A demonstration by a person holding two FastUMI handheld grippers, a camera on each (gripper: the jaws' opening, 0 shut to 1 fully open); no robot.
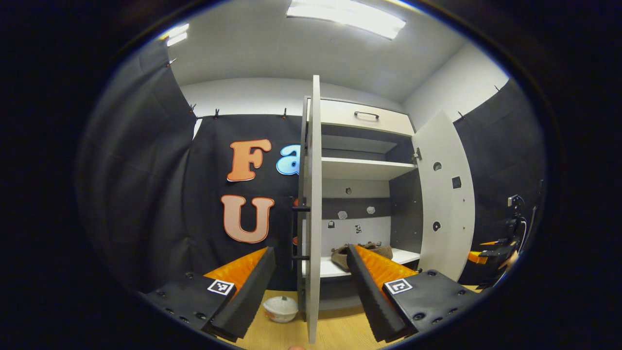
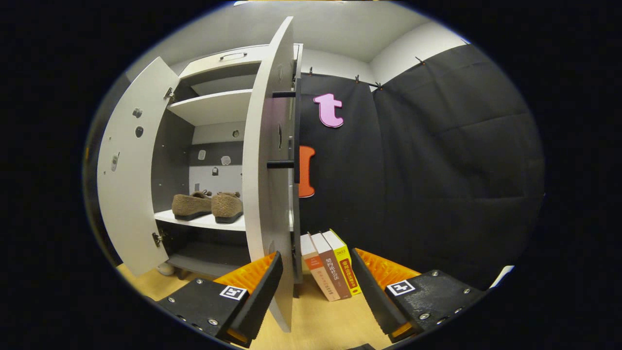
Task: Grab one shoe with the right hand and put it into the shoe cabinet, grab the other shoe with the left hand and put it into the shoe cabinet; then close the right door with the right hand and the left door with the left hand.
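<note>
Brown suede shoes (image 2: 208, 206) are sitting together on the white shoe cabinet (image 2: 221, 109) shelf, around ten o'clock from the right gripper (image 2: 316, 287). Both it and the left gripper (image 1: 311, 287) are gaping open, empty, straddling door edges; I reckon the right door (image 2: 268, 160) risks pinching a finger swinging shut.

One shoe cabinet (image 2: 214, 104) stands with two doors, the left door (image 2: 129, 165) and the right door (image 2: 267, 160), both swung open. Two brown shoes (image 2: 206, 205) sit side by side on its lower shelf. Three books (image 2: 330, 265) lean together on the floor beside the cabinet. One white bowl (image 1: 280, 308), or something like it, lies on the floor by the left door; the edge distortion makes it hard to judge.
</note>
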